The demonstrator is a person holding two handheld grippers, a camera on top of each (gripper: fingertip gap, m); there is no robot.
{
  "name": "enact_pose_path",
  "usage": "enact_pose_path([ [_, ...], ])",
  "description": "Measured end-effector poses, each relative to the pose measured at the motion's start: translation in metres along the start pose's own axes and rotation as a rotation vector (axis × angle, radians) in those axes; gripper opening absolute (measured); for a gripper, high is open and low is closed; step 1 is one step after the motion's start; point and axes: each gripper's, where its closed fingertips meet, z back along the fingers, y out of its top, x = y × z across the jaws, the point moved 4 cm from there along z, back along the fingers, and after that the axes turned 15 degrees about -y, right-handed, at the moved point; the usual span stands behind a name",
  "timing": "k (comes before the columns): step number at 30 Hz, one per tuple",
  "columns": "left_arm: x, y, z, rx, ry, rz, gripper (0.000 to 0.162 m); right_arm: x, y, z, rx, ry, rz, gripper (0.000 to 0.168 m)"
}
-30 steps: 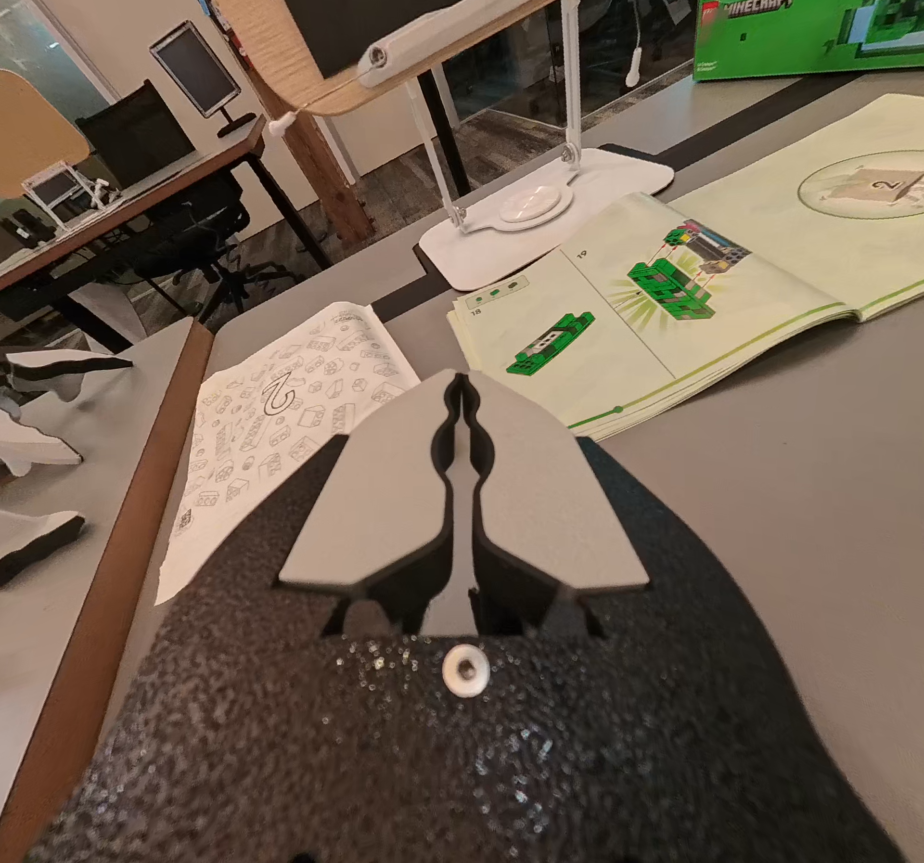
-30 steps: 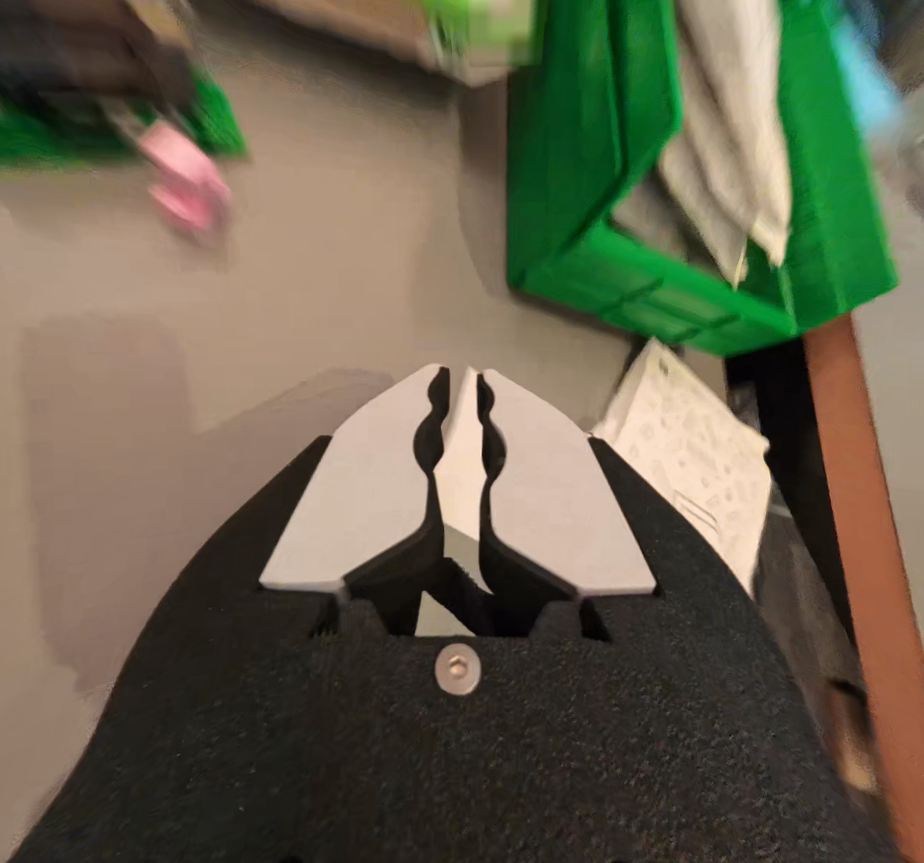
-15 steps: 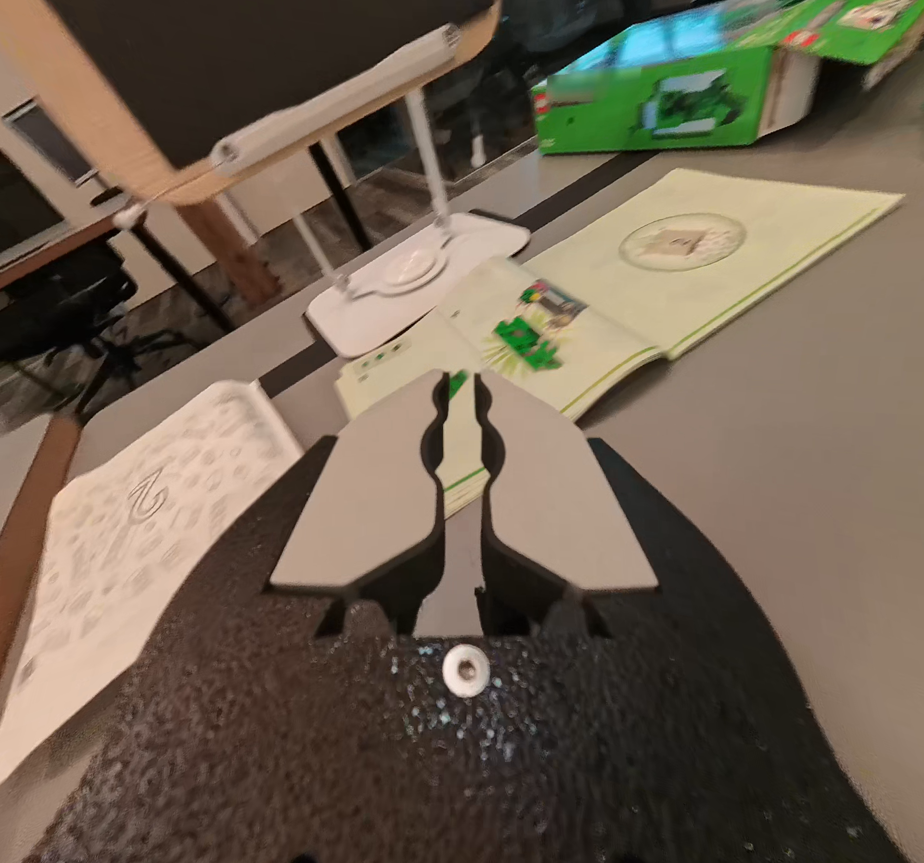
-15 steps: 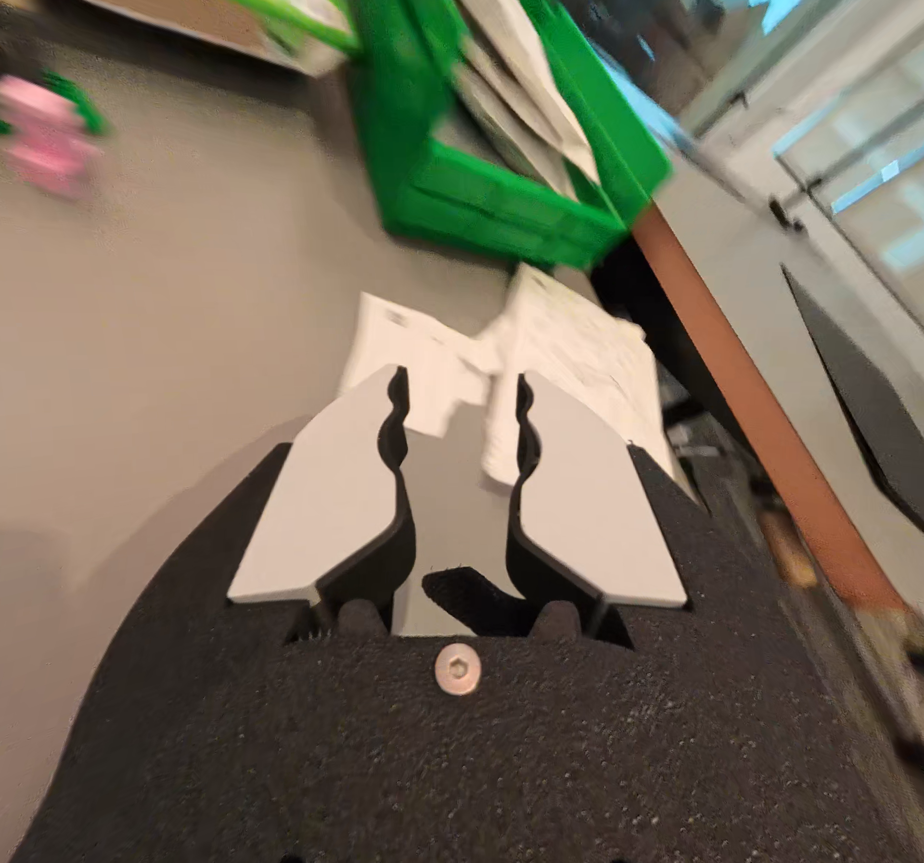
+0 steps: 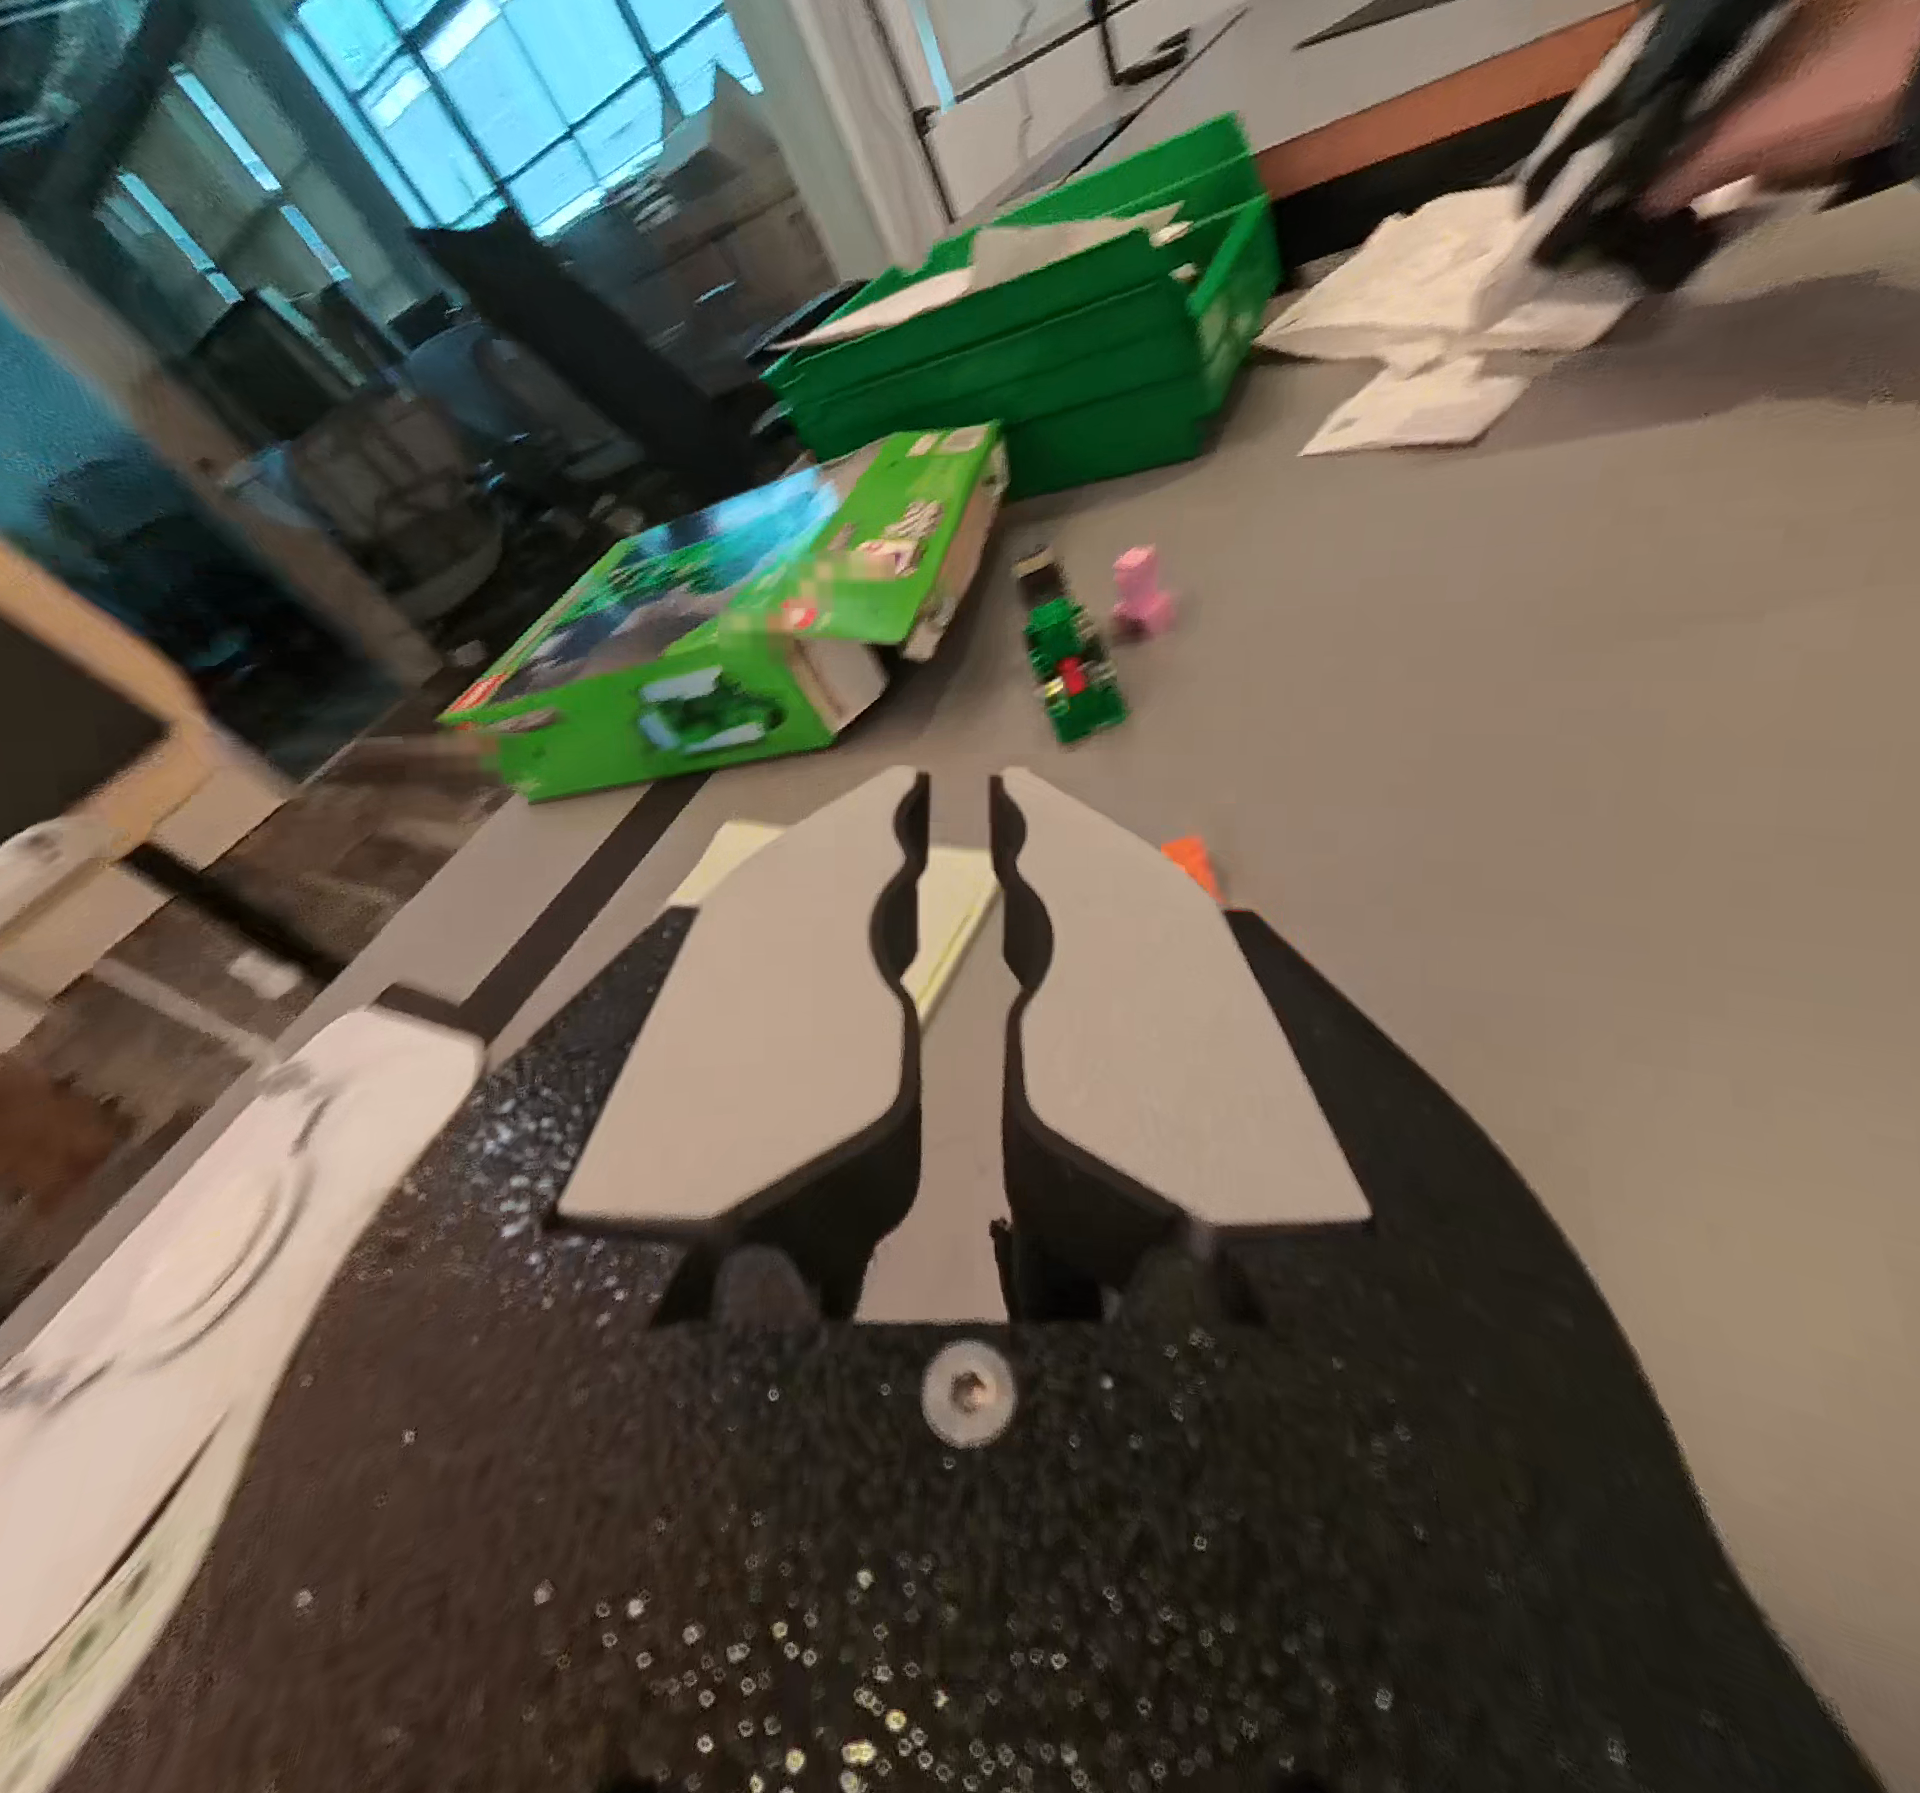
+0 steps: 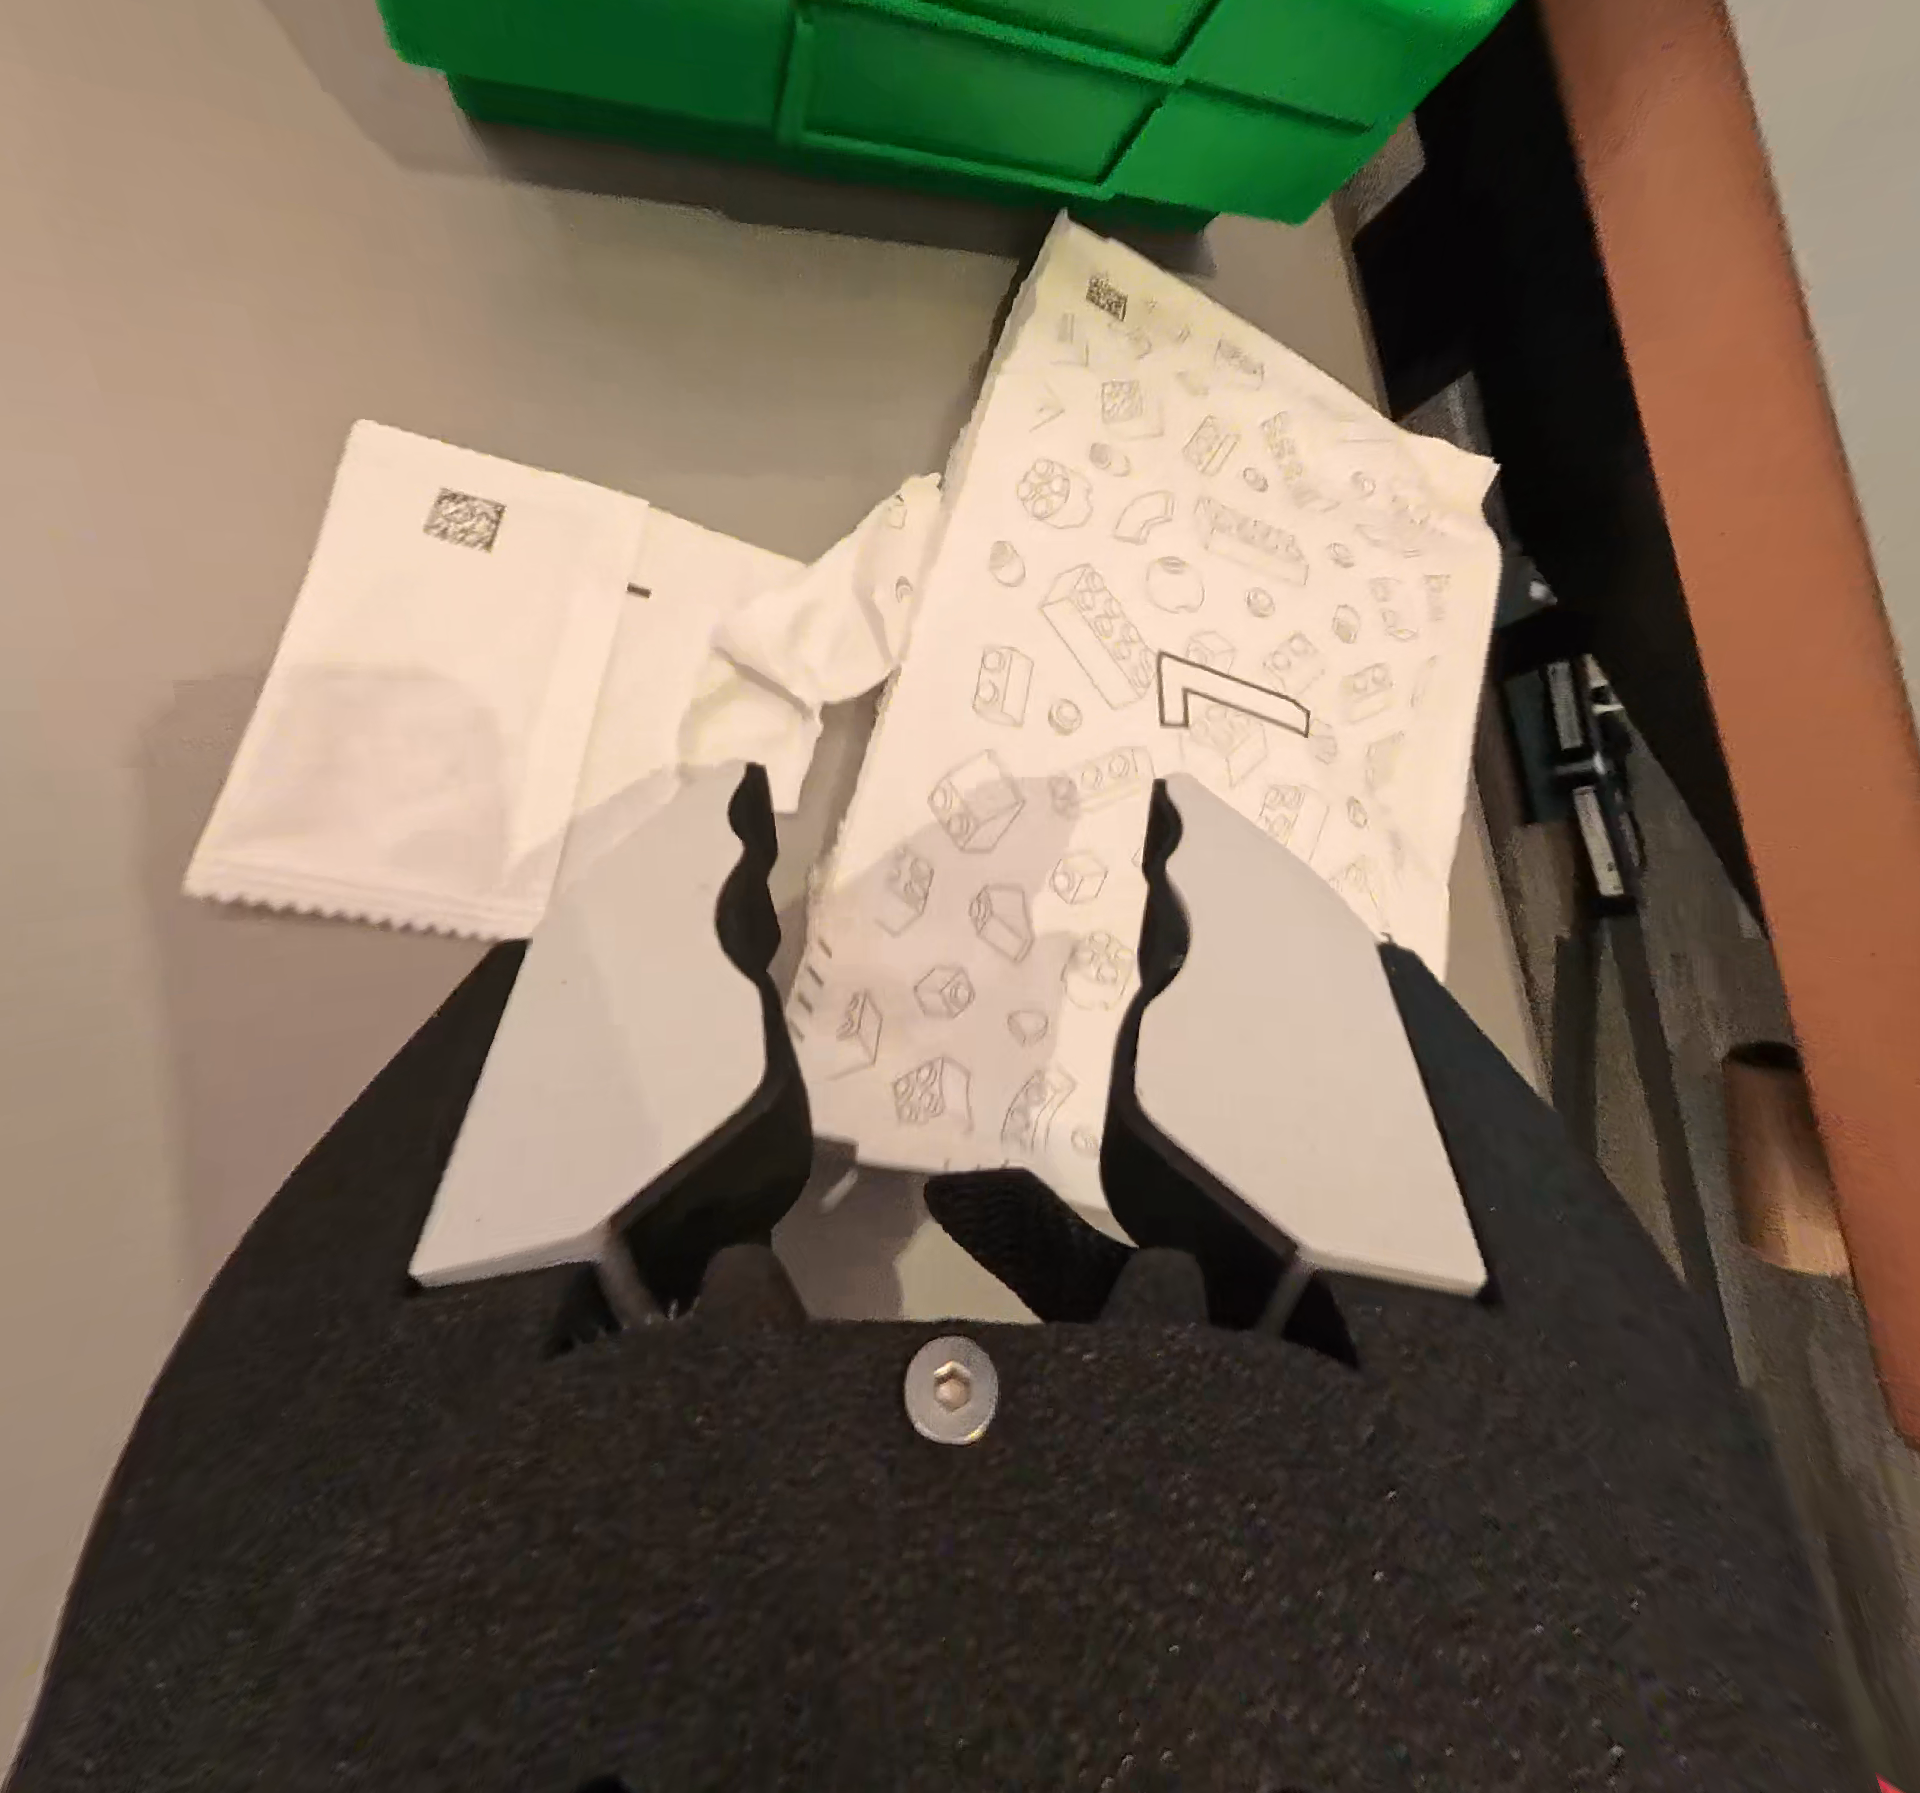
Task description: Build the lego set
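a half-built green lego model (image 5: 1070, 668), knobbly and blocky, stands on the smooth grey tabletop (image 5: 1558, 860) at 12 o'clock of the left claw (image 5: 959, 787), well apart from it, with a small pink brick figure (image 5: 1141, 592) just beside it at 1 o'clock. the left claw, matte grey fingers on a pebbled black body, is slightly parted and grips nothing; a pale yellow-green booklet page (image 5: 961, 902) shows through the narrow gap. an orange piece (image 5: 1193, 860) peeks past its right finger. a glossy green set box (image 5: 727, 642) lies at 11 o'clock, stacked green plastic bins (image 5: 1039, 372) beyond it.

the right claw (image 6: 958, 787) is spread wide and empty over a crinkled white paper bag printed with brick outlines (image 6: 1195, 621), whether touching it cannot be told. a plain white sachet with a serrated edge (image 6: 416, 673) lies at 10 o'clock, torn paper (image 6: 810, 642) between the two. ribbed green bins (image 6: 935, 29) sit at 12 o'clock.
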Motion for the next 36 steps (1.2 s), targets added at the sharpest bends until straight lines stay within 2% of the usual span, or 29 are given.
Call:
enact_pose_path([
  [3, 0.019, 0.016, -0.033, 0.001, -0.102, -0.023, 0.01, 0.027, 0.002, -0.006, -0.026, -0.068, -0.009, 0.076],
  [5, 0.033, 0.026, -0.055, 0.002, -0.183, -0.043, 0.012, 0.059, -0.002, -0.006, -0.005, -0.086, -0.12, 0.075],
  [8, 0.051, 0.043, -0.087, 0.027, -0.291, -0.069, 0.018, 0.094, -0.02, -0.012, -0.039, 0.058, -0.346, 0.081],
  [12, 0.066, 0.063, -0.132, 0.058, -0.396, -0.081, 0.02, 0.1, -0.04, -0.024, -0.135, 0.333, -0.412, 0.074],
  [13, 0.069, 0.066, -0.143, 0.06, -0.42, -0.079, 0.022, 0.101, -0.043, -0.028, -0.161, 0.349, -0.396, 0.072],
  [17, 0.082, 0.078, -0.179, 0.073, -0.503, -0.052, 0.025, 0.094, -0.052, -0.042, -0.279, 0.442, -0.355, 0.056],
  [20, 0.09, 0.081, -0.196, 0.086, -0.541, -0.013, 0.028, 0.088, -0.056, -0.046, -0.316, 0.495, -0.335, 0.025],
  [23, 0.092, 0.079, -0.208, 0.093, -0.559, 0.013, 0.027, 0.085, -0.058, -0.041, -0.266, 0.513, -0.311, 0.003],
  [27, 0.091, 0.078, -0.227, 0.101, -0.591, 0.061, 0.027, 0.088, -0.064, -0.021, -0.151, 0.497, -0.278, 0.0],
  [30, 0.088, 0.082, -0.242, 0.121, -0.59, 0.035, 0.027, 0.097, -0.064, 0.013, -0.017, 0.526, -0.325, 0.0],
  [33, 0.08, 0.092, -0.258, 0.158, -0.549, -0.086, 0.027, 0.106, -0.064, 0.051, 0.084, 0.627, -0.345, 0.0],
  [36, 0.072, 0.11, -0.273, 0.194, -0.492, -0.28, 0.031, 0.11, -0.057, 0.085, 0.159, 0.819, -0.361, 0.0],
])
